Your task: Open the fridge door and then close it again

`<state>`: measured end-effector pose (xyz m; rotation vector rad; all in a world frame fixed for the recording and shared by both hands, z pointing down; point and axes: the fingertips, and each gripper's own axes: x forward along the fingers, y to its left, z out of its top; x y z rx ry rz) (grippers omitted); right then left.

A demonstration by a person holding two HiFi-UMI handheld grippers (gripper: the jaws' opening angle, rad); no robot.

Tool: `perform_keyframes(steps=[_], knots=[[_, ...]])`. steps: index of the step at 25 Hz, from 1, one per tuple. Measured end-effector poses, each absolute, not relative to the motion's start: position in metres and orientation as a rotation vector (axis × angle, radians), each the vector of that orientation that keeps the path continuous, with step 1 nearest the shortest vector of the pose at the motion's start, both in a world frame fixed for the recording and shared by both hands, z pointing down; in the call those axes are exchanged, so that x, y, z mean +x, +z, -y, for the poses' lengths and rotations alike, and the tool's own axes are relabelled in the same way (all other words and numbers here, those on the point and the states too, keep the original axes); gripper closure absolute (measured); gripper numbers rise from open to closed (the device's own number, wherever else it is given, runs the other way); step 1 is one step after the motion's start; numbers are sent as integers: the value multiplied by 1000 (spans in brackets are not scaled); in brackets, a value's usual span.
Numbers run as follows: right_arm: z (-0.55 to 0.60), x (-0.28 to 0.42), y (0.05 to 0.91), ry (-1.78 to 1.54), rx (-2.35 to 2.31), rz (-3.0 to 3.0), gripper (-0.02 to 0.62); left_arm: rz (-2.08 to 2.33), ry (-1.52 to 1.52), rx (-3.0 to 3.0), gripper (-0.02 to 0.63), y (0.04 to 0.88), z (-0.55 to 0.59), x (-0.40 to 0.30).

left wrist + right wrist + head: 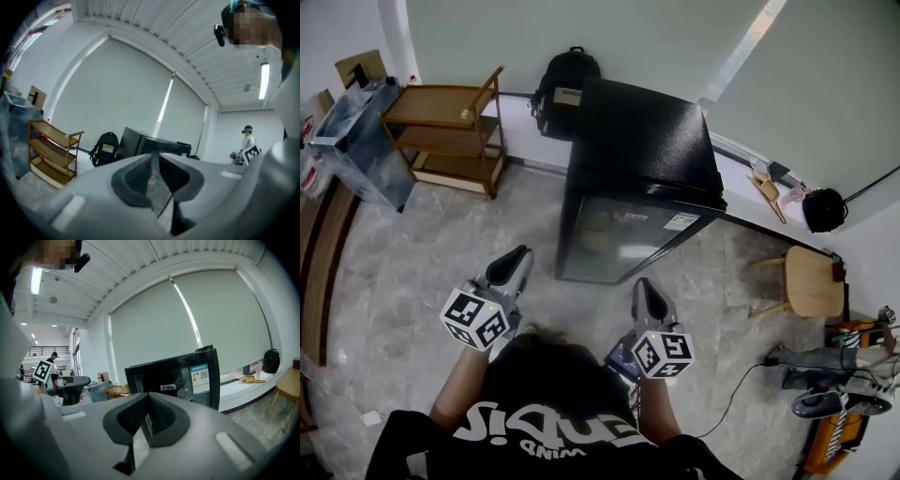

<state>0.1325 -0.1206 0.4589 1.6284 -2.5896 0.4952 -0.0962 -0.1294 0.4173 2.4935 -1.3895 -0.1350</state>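
Fridge [642, 141] right ahead of us, door [619, 246] looks shut. Left gripper [518, 255] jaws cracked apart, empty; right gripper [644, 287] clenched on nothing. Neither touches door, so we'd guess opening and closing both yet to do.

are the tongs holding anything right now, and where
Nothing is held: the left tongs and right tongs are both empty, short of the mini fridge.

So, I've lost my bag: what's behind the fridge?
A black backpack sits behind the fridge, on the wooden shelf's side. The fridge's own body covers whatever lies directly behind it.
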Motion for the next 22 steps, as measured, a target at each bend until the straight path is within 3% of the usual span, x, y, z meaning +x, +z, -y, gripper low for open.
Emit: perform_keyframes(steps=[8,22], knots=[[141,121,453,490,1657,2584,598,1289,-108,2552,406,420,156,-91],[158,112,458,492,1684,2565,598,1228,-42,2607,387,442,210,-79]])
